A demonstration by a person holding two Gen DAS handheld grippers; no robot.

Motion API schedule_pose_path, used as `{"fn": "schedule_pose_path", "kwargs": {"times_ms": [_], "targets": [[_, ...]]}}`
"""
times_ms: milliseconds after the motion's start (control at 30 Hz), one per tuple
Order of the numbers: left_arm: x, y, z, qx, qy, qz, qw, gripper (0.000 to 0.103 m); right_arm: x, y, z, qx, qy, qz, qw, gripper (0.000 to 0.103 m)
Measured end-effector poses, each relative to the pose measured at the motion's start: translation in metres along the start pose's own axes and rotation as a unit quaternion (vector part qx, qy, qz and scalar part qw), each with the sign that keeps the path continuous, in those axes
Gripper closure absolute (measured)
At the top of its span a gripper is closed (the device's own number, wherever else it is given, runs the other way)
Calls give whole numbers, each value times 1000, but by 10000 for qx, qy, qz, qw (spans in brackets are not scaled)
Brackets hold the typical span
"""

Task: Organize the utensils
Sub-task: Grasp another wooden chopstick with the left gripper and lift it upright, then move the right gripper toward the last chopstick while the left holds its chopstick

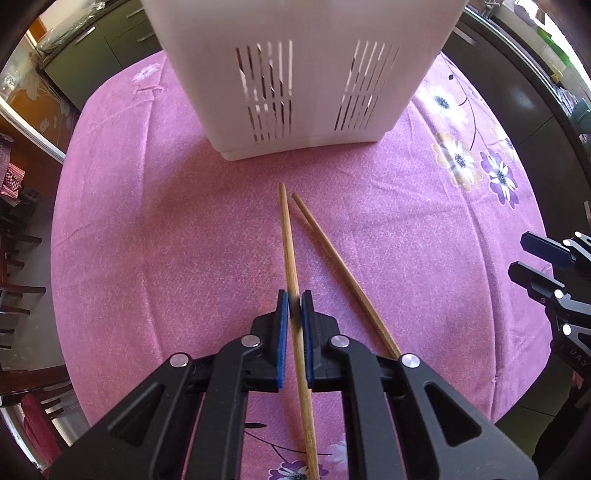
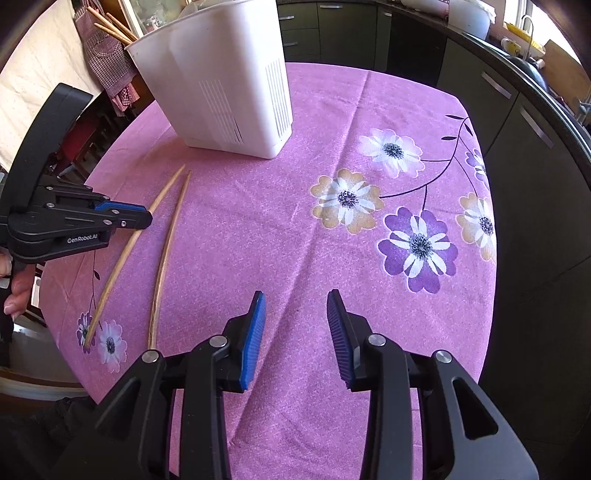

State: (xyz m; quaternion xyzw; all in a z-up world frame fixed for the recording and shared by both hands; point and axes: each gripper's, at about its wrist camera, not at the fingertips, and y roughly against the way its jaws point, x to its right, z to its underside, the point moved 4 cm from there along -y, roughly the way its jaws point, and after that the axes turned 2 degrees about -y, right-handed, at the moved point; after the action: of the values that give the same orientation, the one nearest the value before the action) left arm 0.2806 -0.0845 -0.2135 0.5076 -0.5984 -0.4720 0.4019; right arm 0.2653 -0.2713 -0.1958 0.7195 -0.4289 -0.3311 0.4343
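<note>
A: Left gripper [image 1: 294, 306] — jaws drawn narrow, blue pads [image 1: 282, 325] pressed on either side of one wooden chopstick [image 1: 289, 243]; it runs straight out between the jaws, thin tip ahead of them, thick end passing back under the gripper body.

B: Second chopstick [image 1: 332, 254]?

A: Lies on the pink cloth [image 1: 147, 240] just to the right of the left jaws, outside them, untouched; its tip sits close beside the gripped one's tip, and the two spread apart toward the gripper.

B: The holder?

A: White slotted utensil holder [image 1: 306, 74] stands upright on the cloth, dead ahead of the left jaws, beyond both tips, apart from them; from the right wrist view the holder [image 2: 221, 85] is ahead and to the left of the right jaws; wooden sticks [image 2: 110, 26] poke out over its far-left rim.

B: Right gripper [image 2: 295, 332]?

A: Jaws partly spread, nothing between the blue pads [image 2: 255, 332]; bare cloth below; printed flowers [image 2: 417, 243] ahead and to their right; both chopsticks well to their left.

B: Does the left gripper show from that side?

A: Yes; left gripper [image 2: 146, 218] at the far left, closed on the outer chopstick [image 2: 122, 254]; a hand [image 2: 14, 288] partly visible behind it; whether the stick is lifted off the cloth I cannot tell.
</note>
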Motion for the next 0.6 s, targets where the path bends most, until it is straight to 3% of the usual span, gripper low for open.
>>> {"fn": "schedule_pose_path", "kwargs": {"times_ms": [167,333,433,600], "targets": [[-11,58,10,726,-15,6,9974,96,2,6,-4,9,-36,60,10000,63],[-26,118,32,1627,-76,-204,9864,96,-20,-3,-13,-146,135,-64,9998,62],[-29,137,45,2004,-112,-171,9795,96,-43,-19,-25,-340,336,-132,9988,62],[-35,142,58,2310,-102,-203,9727,96,-81,-44,-49,-549,583,-126,9967,62]]}}
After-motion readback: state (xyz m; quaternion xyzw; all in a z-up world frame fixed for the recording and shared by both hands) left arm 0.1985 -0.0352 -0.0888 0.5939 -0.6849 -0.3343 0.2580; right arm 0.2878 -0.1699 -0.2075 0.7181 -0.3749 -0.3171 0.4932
